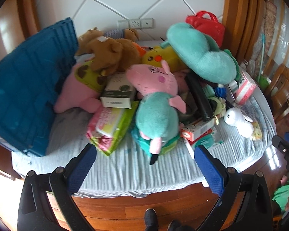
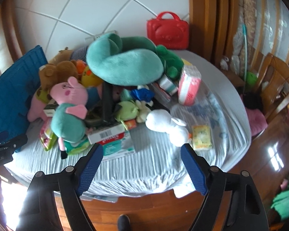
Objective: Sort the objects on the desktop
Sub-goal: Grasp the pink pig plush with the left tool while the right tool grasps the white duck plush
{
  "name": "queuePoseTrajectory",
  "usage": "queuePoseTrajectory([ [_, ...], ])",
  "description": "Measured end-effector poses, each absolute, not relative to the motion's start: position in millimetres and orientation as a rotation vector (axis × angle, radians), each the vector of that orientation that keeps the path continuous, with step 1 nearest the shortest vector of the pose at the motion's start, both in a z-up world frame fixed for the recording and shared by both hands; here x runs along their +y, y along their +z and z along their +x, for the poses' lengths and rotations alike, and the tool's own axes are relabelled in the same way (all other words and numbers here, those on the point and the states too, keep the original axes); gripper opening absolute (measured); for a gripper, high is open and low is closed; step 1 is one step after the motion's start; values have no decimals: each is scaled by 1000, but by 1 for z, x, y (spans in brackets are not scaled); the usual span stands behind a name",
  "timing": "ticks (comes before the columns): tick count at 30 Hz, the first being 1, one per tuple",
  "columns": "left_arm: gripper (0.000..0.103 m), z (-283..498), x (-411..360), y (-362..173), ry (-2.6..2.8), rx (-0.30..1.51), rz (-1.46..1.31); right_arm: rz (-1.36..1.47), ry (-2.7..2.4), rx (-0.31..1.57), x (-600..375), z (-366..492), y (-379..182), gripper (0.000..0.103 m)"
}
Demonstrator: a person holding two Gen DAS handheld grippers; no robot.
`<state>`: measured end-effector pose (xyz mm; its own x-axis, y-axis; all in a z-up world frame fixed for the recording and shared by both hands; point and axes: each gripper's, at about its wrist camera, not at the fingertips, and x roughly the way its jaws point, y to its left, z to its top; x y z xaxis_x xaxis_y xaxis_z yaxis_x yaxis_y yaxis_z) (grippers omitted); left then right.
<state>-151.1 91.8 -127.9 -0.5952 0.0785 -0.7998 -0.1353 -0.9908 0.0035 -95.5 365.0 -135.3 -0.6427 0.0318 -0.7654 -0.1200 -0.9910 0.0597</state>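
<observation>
Meanwhile, both tools are hovering above the near edge of the counter [image 1: 125,173], which is wearing a pale blue striped cloth. The left hand-held gripper [image 1: 144,154] is standing wide open with nothing between its blue pads, pointing toward the pink pig plush [image 1: 156,104] in a teal dress, which is lying on a green wipes pack [image 1: 109,129]. The right hand-held gripper [image 2: 142,156] is likewise spread open and empty, aiming at the white rabbit plush [image 2: 167,125] beside a small yellow packet [image 2: 201,136]. Behind them a heap of toys and boxes is piling up under a large teal cushion [image 2: 123,65]. A blue crate [image 1: 28,84] is sitting at the left edge, and a red case [image 2: 167,31] is standing against the wall.
</observation>
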Motion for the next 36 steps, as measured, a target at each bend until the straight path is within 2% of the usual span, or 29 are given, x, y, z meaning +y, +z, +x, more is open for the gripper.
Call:
queuePoseTrajectory([
  [13, 103, -182, 141, -150, 2782, 27, -1524, -1516, 2810, 56, 415, -174, -178, 83],
  [18, 103, -191, 139, -159, 2853, -28, -1621, -1610, 2835, 6, 432, -202, -200, 98],
  [36, 103, -281, 147, -200, 2773, 63, -1700, -1798, 2706, -13, 437, -267, -264, 103],
])
